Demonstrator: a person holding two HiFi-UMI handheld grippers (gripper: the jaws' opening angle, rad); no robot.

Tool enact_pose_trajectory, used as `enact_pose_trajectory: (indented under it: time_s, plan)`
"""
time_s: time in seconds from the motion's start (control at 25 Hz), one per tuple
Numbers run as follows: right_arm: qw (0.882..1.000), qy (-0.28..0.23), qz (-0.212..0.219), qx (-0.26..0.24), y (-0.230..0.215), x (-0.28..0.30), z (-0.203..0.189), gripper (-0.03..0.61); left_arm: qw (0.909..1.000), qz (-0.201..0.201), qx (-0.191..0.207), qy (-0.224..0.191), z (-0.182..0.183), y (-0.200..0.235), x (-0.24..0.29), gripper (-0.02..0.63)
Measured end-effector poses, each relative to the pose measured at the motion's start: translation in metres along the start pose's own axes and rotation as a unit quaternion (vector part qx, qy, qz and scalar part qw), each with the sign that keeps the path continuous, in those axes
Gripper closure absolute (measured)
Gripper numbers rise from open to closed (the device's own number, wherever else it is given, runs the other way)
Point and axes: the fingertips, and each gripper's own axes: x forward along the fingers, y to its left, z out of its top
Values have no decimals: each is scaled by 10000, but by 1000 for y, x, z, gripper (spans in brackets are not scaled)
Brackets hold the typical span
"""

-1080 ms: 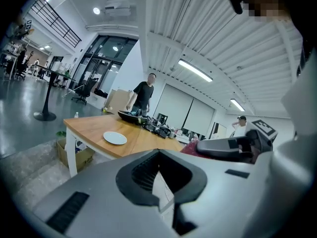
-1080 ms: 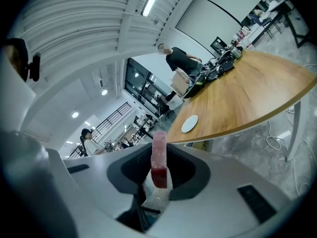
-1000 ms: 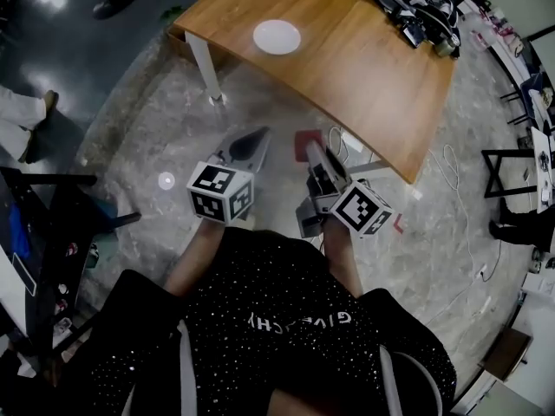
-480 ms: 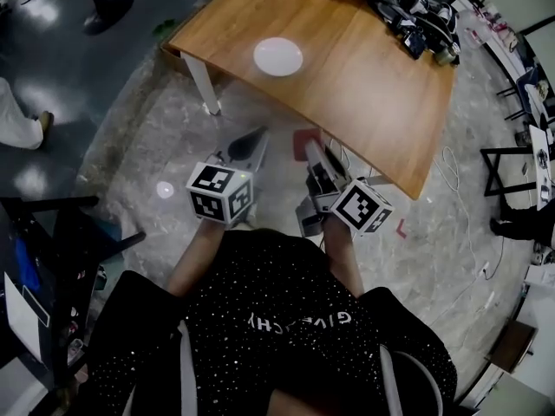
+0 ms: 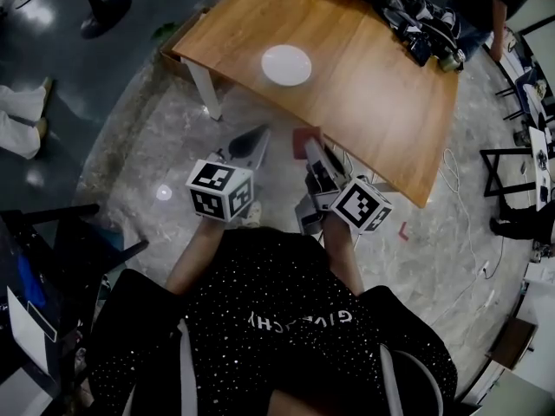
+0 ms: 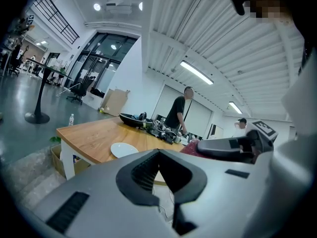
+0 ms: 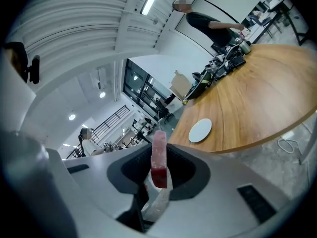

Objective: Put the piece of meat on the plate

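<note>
A white plate (image 5: 286, 65) lies on the near part of a wooden table (image 5: 373, 76), ahead of both grippers; the plate (image 6: 124, 149) also shows in the left gripper view and, as a plate (image 7: 200, 131), in the right one. My right gripper (image 5: 310, 148) is shut on a pink-red piece of meat (image 7: 159, 158), which stands upright between its jaws and shows as a red patch of meat (image 5: 305, 135) from above. My left gripper (image 5: 253, 139) is beside it, jaws together with nothing in them. Both are held over the floor, short of the table's edge.
Dark equipment and cables (image 5: 416, 16) crowd the table's far end, where a person (image 6: 178, 114) stands. Loose white cables (image 5: 451, 176) lie on the floor under the right of the table. A cardboard box (image 6: 60, 157) sits under its left corner. A black stand (image 5: 52, 232) is at my left.
The table and plate have drawn nearer in the head view as I move toward them. Both grippers keep the same pose, the meat still held.
</note>
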Motion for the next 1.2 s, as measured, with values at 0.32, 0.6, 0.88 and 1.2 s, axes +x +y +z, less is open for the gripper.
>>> enact_pose_trajectory:
  time_s: [0.32,0.6,0.88,1.2]
  plan:
    - [9999,83,-81,13,4,9,-9,483,9999,-18,-144,-17,-2,13,-5,604]
    - [9999,104,-117,-48,5,10,-10,483,9999,-70,-66,-30,0,12,-3,604]
    - [9999,75,-100,32,2,10,-6,483,10000,-43,-41,-14,2,13,-1,604]
    - [9999,118,-76,79,-5,19,0,483,9999,60,-103,8,1,20,6,604]
